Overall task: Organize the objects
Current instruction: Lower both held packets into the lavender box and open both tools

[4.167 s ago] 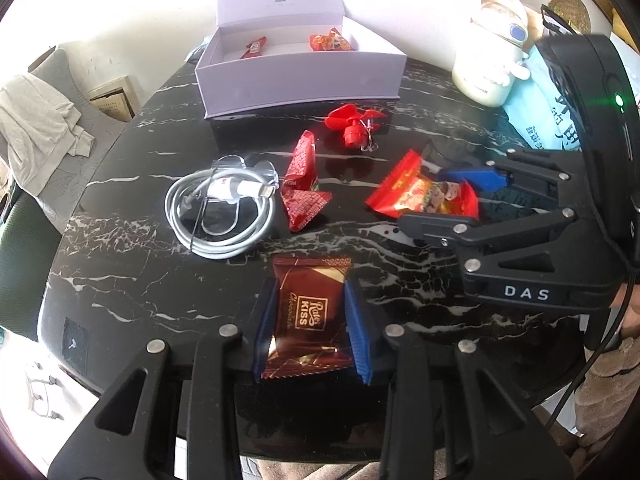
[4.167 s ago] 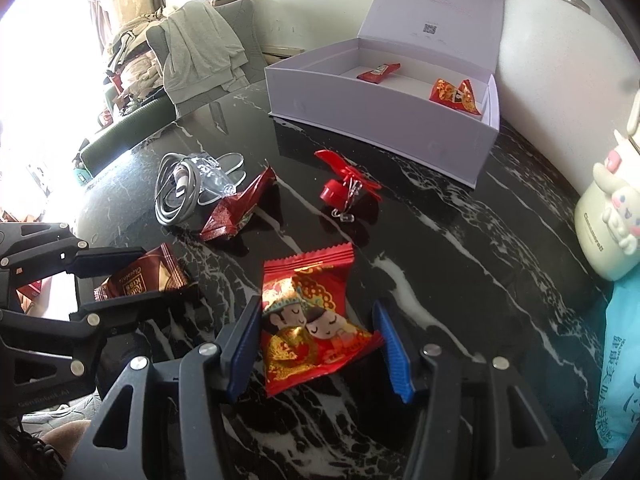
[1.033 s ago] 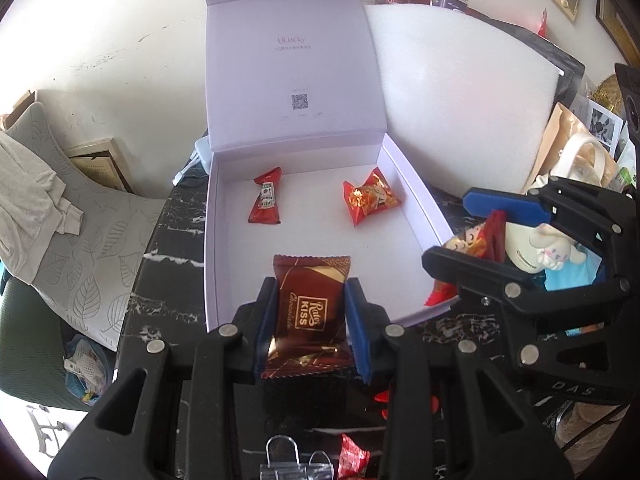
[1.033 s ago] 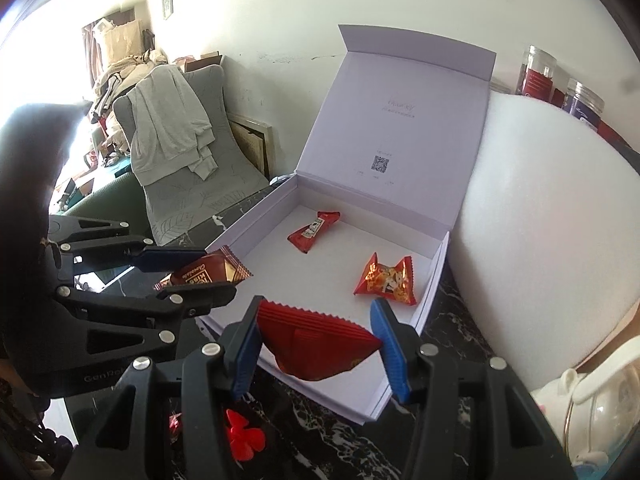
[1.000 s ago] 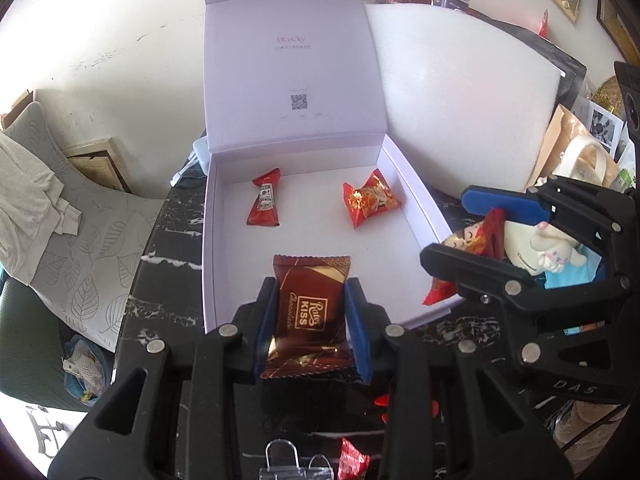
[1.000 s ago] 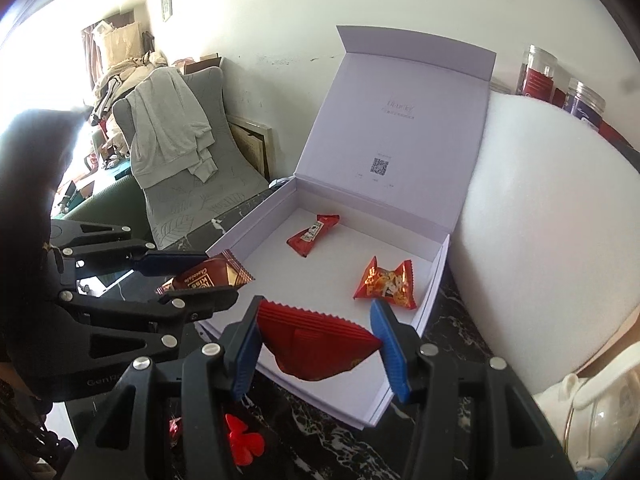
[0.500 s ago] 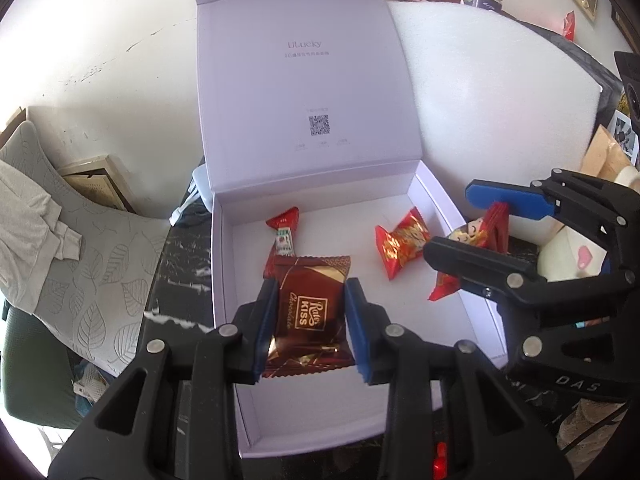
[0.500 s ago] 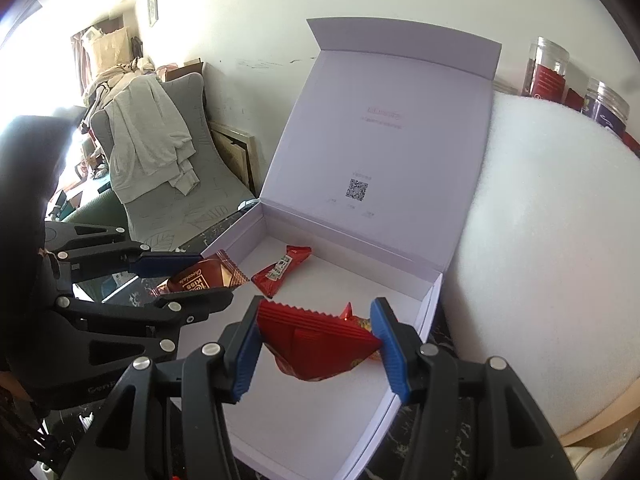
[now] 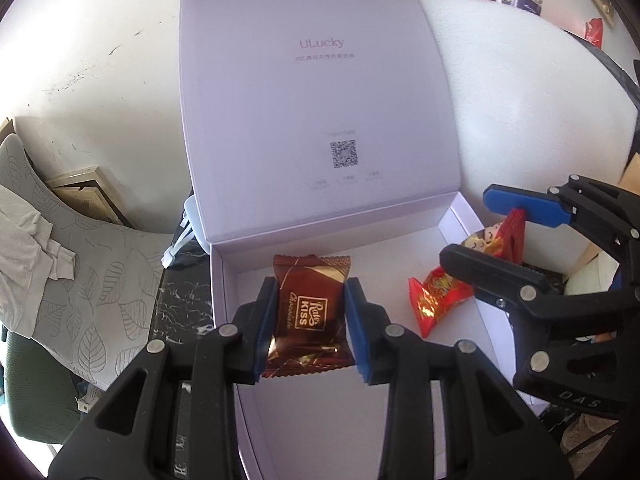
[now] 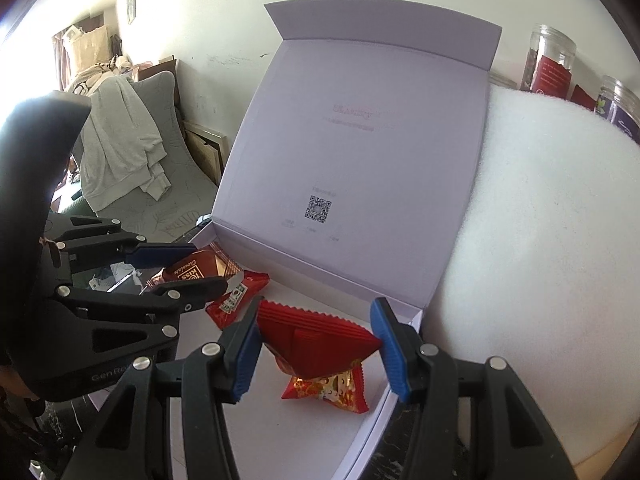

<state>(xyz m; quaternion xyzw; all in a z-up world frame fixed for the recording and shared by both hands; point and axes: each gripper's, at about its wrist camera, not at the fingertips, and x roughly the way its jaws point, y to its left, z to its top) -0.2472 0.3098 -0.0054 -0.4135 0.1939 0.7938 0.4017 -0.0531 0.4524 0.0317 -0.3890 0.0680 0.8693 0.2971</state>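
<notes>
The left gripper (image 9: 311,326) hangs over the open lavender gift box (image 9: 456,364), its blue-padded fingers (image 9: 267,320) clamped on a brown Kiss chocolate packet (image 9: 307,312), which stands upright between them above the white box floor near the left wall. From the right wrist view the same packet (image 10: 191,271) shows from the side in the left gripper (image 10: 184,268), above the box's left part.

The right gripper (image 10: 316,350) is also over the box (image 10: 360,444), towards its right wall; its fingers (image 10: 246,350) pinch a red serrated snack packet (image 10: 316,342) by its two edges, lifted off the floor. Directly below it lies a red-and-gold wrapped candy (image 10: 326,390) on the box floor, and further left a small red candy bar (image 10: 236,298) lies flat, partly behind the left gripper's lower finger. In the left wrist view the right gripper (image 9: 508,232) comes in from the right with the red packet (image 9: 514,236) between its fingers, and the red-and-gold candy (image 9: 434,298) rests on the floor just beneath.

The box lid (image 9: 312,100) stands upright at the back, printed with "ULucky" and a QR code. The box sits on a black marble table (image 9: 180,308), with a white foam block (image 10: 552,240) just beside its right wall.
</notes>
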